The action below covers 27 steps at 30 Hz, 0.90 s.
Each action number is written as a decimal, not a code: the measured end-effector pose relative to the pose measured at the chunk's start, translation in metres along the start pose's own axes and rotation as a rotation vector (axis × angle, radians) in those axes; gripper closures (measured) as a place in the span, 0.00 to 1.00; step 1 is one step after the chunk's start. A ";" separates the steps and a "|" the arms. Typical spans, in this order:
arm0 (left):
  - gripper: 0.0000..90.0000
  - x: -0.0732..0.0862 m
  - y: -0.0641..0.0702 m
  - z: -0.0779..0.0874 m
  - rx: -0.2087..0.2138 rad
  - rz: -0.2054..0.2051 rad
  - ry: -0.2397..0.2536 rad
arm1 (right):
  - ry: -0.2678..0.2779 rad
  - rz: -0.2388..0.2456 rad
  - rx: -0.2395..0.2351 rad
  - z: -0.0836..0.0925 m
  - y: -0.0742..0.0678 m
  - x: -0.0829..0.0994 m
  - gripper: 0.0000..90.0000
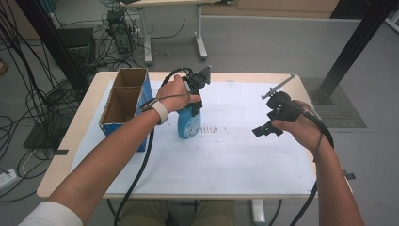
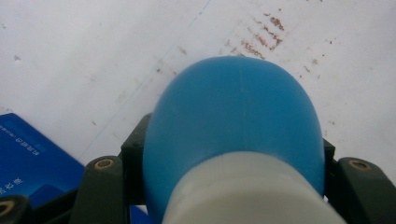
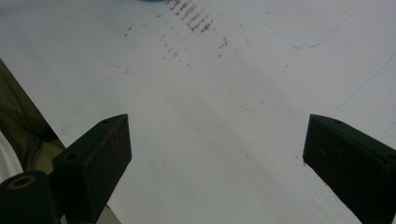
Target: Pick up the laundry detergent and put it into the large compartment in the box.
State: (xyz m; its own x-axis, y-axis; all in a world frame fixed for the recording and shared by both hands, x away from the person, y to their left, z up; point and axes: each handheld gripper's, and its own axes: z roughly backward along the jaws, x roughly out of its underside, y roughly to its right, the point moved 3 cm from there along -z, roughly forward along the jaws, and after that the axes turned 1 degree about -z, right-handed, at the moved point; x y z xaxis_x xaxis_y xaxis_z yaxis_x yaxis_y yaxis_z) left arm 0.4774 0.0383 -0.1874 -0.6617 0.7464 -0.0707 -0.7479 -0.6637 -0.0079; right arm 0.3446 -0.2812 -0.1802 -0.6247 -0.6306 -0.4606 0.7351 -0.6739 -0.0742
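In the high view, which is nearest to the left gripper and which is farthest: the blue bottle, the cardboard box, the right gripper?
1. The blue bottle: directly under the left gripper, whose jaws are clamped on its top.
2. The cardboard box: just to the left of it, at the table's left edge.
3. The right gripper: far across the white sheet, on the right side.

Left tool (image 1: 194,96) clamped, right tool (image 1: 267,128) agape.

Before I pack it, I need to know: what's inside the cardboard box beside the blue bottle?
The cardboard box is open-topped, with a divider making two compartments. Their brown inner walls show nothing inside; the bottoms are hidden by the near walls.
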 end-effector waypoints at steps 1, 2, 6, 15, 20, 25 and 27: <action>0.43 0.000 0.000 0.000 0.000 0.001 0.001 | 0.001 0.000 -0.001 0.000 0.000 0.000 0.09; 0.43 0.000 0.000 0.000 0.000 0.001 0.001 | 0.001 0.000 -0.001 0.000 0.000 0.000 0.09; 0.43 0.001 0.001 0.000 -0.002 0.002 0.003 | 0.000 -0.002 -0.001 0.000 0.000 0.000 0.09; 0.43 0.002 -0.001 0.000 0.003 0.010 0.008 | -0.002 0.002 0.002 0.001 -0.001 -0.001 0.09; 0.43 0.002 -0.001 -0.001 0.004 0.013 0.010 | -0.002 0.003 0.002 0.001 -0.001 -0.002 0.09; 0.43 0.002 -0.001 -0.001 0.004 0.015 0.010 | -0.003 0.002 0.002 0.001 -0.002 -0.002 0.09; 0.43 0.003 -0.001 -0.001 0.004 0.017 0.012 | -0.001 0.002 0.002 0.001 -0.002 -0.002 0.09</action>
State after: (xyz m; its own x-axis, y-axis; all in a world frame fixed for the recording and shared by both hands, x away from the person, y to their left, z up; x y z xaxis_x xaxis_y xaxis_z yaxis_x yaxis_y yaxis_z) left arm 0.4762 0.0409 -0.1883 -0.6738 0.7343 -0.0827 -0.7367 -0.6763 -0.0023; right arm 0.3442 -0.2794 -0.1779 -0.6233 -0.6327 -0.4595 0.7359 -0.6733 -0.0712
